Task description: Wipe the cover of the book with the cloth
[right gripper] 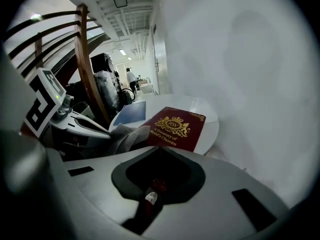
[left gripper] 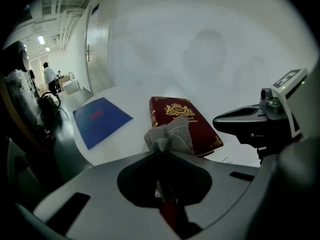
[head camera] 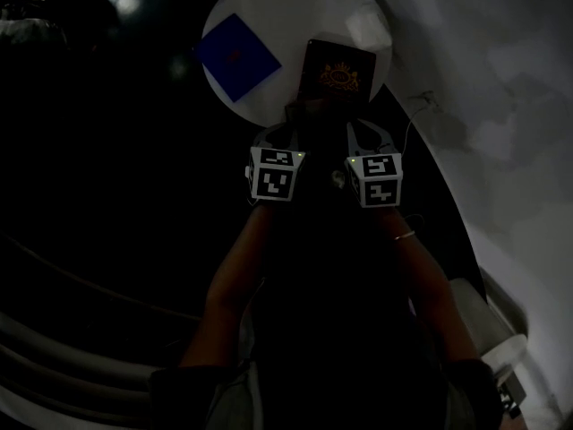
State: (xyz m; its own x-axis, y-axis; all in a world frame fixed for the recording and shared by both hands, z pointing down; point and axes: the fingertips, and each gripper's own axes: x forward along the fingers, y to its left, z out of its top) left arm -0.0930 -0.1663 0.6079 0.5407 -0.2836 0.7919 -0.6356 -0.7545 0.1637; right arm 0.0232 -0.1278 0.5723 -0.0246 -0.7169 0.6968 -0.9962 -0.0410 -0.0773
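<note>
**Bringing the cloth up to the book's near corner**

Clenching tight, the left tongs (left gripper: 162, 154) are pinching a grey cloth (left gripper: 170, 134) by one end. A crumpled tuft is sticking out ahead of the tips, which looks meant as a wiping pad. The right tongs (right gripper: 159, 149) are sitting closed tip to tip with nothing showing between them. They are hovering just beside the left pair and pointing at the book's near edge, probably ready to steady the book if it slides under the cloth.

Just past both tips, the maroon book (left gripper: 182, 121) is lying flat on the round white worktop (left gripper: 120, 146). Its gold-crested cover is facing up, so the side to be wiped is lying open to the cloth. In the left gripper view the tuft is overlapping the book's near left corner, but no view is showing whether it is pressing on the cover. Most of the cover is lying bare beyond the cloth, so the wiping seems to be only starting.

Farther left, a blue booklet (left gripper: 100, 120) is lying flat, apart from the book and clear of the cloth's likely path. A pale wall is rising behind the worktop, and far off a person is standing in a lit corridor.
</note>
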